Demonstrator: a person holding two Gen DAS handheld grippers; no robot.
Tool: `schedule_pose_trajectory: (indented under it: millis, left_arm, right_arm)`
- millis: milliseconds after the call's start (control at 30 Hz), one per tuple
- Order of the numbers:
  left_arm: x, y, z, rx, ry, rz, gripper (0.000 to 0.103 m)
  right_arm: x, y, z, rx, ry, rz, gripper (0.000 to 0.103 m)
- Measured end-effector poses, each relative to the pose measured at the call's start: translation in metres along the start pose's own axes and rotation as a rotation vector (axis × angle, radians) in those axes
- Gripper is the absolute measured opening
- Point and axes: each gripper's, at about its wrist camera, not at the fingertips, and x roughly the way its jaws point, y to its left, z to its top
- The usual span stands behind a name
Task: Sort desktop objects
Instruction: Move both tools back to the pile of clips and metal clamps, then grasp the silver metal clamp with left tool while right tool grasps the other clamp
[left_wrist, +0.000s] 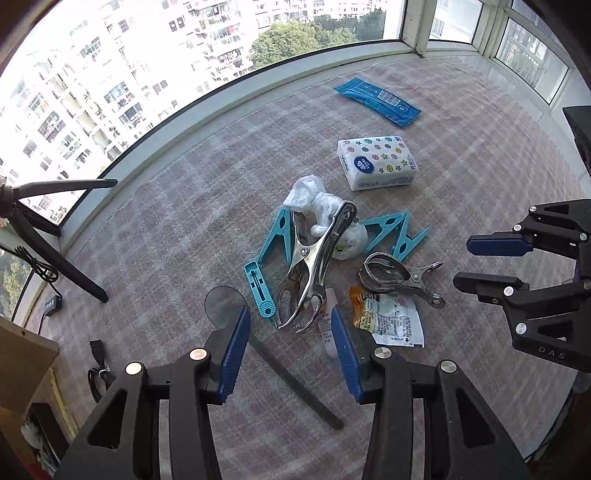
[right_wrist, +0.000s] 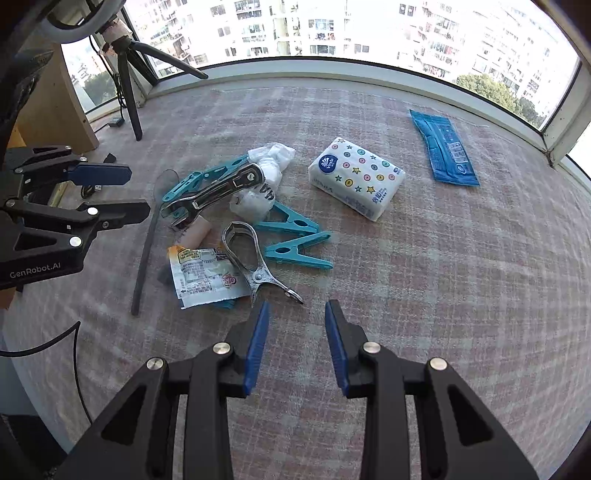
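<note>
Both tools hang over the near edge of the cloth-covered surface (right_wrist: 443, 258), the left hand-held gripper (left_wrist: 290, 347) parted and empty just short of the big steel clamp (left_wrist: 314, 266), the right hand-held gripper (right_wrist: 297, 332) likewise empty by the smaller steel clamp (right_wrist: 255, 266). I would pinch each clamp across its slick, curved handles (a tip grip would slip). Farther off lie the hard plastic clips (right_wrist: 295, 240), crinkly wrapper (right_wrist: 203, 277), soft tissue pack (right_wrist: 356, 177) and flat blue packet (right_wrist: 445, 149) toward the far right corner.

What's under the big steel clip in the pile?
The big steel clip lies across a teal peg and crumpled white plastic bag. Whatever lies below its handles is mostly hidden.
</note>
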Motion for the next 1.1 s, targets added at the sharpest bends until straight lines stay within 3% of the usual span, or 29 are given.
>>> schedule_pose_trajectory:
  millis: [367, 667, 767, 867, 1100]
  left_arm:
    - [0.035, -0.005, 0.026, 0.03, 0.037, 0.009, 0.044]
    - [0.055, -0.005, 0.026, 0.036, 0.073, -0.007, 0.043]
    - [0.058, -0.003, 0.026, 0.026, 0.088, -0.038, 0.034]
    - [0.059, 0.001, 0.023, 0.023, 0.081, -0.05, 0.033]
    - [0.049, 0.013, 0.017, -0.032, 0.069, -0.109, 0.018]
  right_arm:
    - [0.035, 0.014, 0.021, -0.084, 0.056, 0.024, 0.031]
    - [0.049, 0.017, 0.026, -0.088, 0.086, 0.045, 0.031]
    - [0.053, 0.019, 0.027, -0.082, 0.09, 0.049, 0.03]
    - [0.052, 0.014, 0.028, -0.04, 0.092, 0.08, 0.021]
    - [0.042, 0.008, 0.019, -0.008, 0.09, 0.075, 0.02]
